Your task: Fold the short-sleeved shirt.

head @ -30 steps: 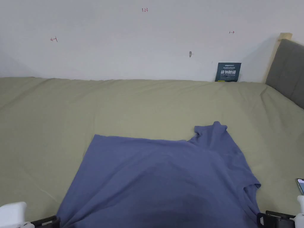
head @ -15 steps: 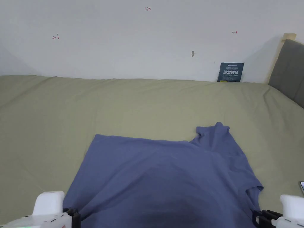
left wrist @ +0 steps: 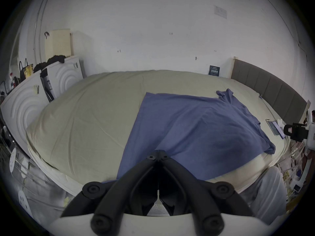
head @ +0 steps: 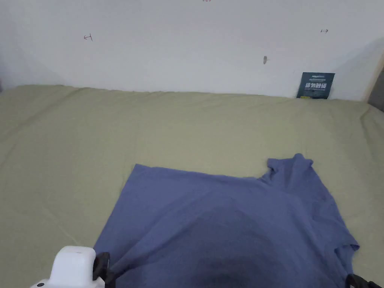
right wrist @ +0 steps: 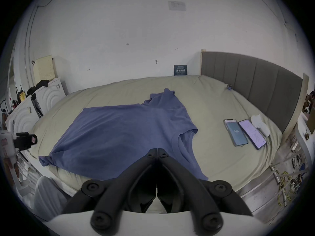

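A blue short-sleeved shirt (head: 225, 225) lies spread on the olive bed sheet (head: 187, 127), collar end to the right, its near edge hanging over the bed's front. My left gripper (head: 107, 268) (left wrist: 158, 152) is over the shirt's near left corner with its jaws together, and no cloth shows between them. In the right gripper view the left gripper (right wrist: 35, 140) hangs just above the bunched corner (right wrist: 44, 161). My right gripper (right wrist: 157, 150) (left wrist: 284, 131) is also shut, near the right sleeve, apart from the cloth.
Two phones (right wrist: 237, 135) (right wrist: 252, 134) and a white object (right wrist: 259, 125) lie on the sheet right of the shirt. A grey headboard (right wrist: 255, 79) bounds the right side. White cabinets (left wrist: 25, 106) stand at left. A dark card (head: 315, 85) leans on the wall.
The head camera has turned left, so everything sits further right. My left gripper has risen and come in over the shirt's near left corner, which has bunched. The right gripper has slipped toward the bottom corner.
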Tool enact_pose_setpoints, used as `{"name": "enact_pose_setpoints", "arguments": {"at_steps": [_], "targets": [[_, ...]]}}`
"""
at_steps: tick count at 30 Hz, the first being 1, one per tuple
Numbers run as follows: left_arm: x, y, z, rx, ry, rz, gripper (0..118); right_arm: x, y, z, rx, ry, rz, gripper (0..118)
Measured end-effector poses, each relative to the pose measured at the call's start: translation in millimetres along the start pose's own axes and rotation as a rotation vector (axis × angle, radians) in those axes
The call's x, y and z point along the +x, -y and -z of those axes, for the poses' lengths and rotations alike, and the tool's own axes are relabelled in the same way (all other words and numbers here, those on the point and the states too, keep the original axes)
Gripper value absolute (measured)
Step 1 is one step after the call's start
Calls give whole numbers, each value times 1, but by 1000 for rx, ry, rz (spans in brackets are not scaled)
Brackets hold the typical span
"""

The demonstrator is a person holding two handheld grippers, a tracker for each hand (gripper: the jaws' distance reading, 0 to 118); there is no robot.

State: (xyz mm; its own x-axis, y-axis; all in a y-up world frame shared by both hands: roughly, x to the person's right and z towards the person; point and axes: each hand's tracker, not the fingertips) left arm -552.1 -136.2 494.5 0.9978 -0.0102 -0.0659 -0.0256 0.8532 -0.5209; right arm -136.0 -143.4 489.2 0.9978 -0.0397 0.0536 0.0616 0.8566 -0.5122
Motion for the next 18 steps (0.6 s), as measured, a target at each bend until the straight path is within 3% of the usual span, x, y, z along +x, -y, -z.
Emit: {"name": "enact_pose_setpoints", "arguments": {"at_steps": [10,18], "targets": [[-3,-38,23,20,17,-36,0,1,-4,14,26,7,-4,1],[-19,-120,172,-116,49,3,0,1,-14,51,-22,4,-16,1]]}}
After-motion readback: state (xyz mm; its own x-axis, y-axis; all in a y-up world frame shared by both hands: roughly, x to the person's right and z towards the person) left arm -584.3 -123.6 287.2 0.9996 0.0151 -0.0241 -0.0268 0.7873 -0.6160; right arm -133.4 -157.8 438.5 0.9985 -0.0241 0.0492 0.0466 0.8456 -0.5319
